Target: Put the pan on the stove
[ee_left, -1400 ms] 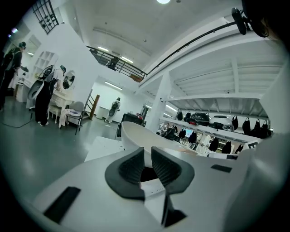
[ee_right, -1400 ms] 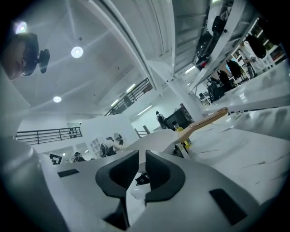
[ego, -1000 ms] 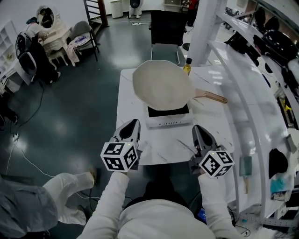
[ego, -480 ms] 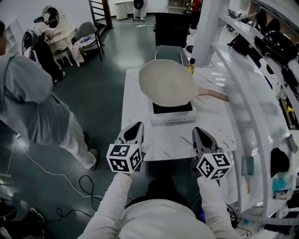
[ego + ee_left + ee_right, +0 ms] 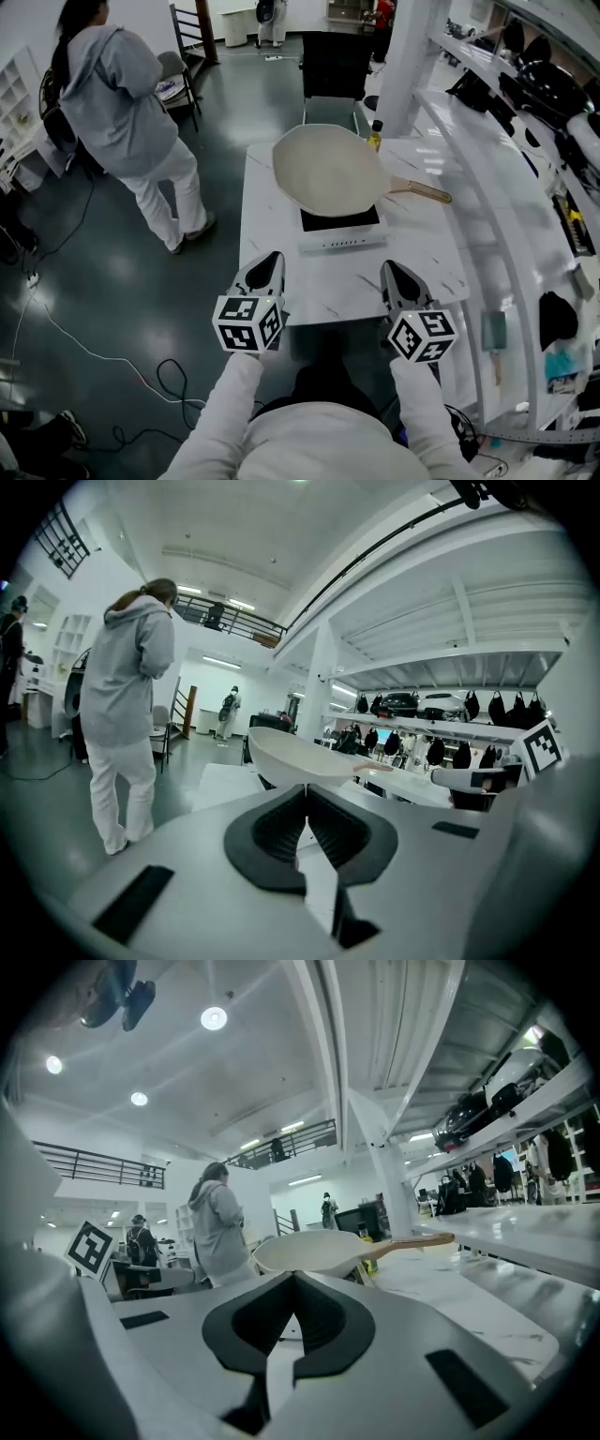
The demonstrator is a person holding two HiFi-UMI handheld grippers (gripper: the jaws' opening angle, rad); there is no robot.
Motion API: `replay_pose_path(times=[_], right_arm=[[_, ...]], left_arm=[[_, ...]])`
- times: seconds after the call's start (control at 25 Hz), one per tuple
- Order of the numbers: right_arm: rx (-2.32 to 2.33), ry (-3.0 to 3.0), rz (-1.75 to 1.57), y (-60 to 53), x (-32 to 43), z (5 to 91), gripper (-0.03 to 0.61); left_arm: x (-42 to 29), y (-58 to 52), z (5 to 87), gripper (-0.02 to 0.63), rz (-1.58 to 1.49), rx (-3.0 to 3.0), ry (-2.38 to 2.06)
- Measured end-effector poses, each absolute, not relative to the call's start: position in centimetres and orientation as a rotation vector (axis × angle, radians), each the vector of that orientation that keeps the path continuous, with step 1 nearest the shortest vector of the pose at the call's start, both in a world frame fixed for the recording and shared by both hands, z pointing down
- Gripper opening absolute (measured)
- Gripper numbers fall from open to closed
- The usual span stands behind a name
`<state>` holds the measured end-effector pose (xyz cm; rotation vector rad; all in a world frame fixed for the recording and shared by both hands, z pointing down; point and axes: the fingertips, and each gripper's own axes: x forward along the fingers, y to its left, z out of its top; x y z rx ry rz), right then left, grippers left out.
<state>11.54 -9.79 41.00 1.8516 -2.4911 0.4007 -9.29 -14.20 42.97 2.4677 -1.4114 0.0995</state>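
my left gripper and right gripper were both closed on nothing. the pan sat on the stove at twelve o'clock, overhanging its edges. i judged a stray bump to the handle at one o'clock might tip it off.

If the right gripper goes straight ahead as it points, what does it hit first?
Probably the pan on the stove: the right gripper, shut and empty, aims just below its rim. Depth is unclear; the stove's front might come first.
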Motion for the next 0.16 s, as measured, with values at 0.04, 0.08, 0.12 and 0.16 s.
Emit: replay_pose_path(times=[0.04, 0.08, 0.12, 0.16], right_arm=[[1.851, -2.489, 0.402, -9.79, 11.51, 41.01, 0.026], [1.851, -2.487, 0.402, -9.82, 11.48, 41.00, 0.026], [1.849, -2.486, 0.401, -9.86, 11.44, 40.98, 0.026], [1.848, -2.484, 0.400, -9.90, 11.41, 40.95, 0.026]], left_arm=[[-9.33, -14.17, 42.93, 0.023, 0.099, 2.467, -1.411], [-9.37, -14.16, 42.88, 0.023, 0.097, 2.466, -1.411], [-9.41, -14.17, 42.82, 0.023, 0.094, 2.465, -1.412], [-9.44, -14.18, 42.76, 0.023, 0.092, 2.464, -1.413]])
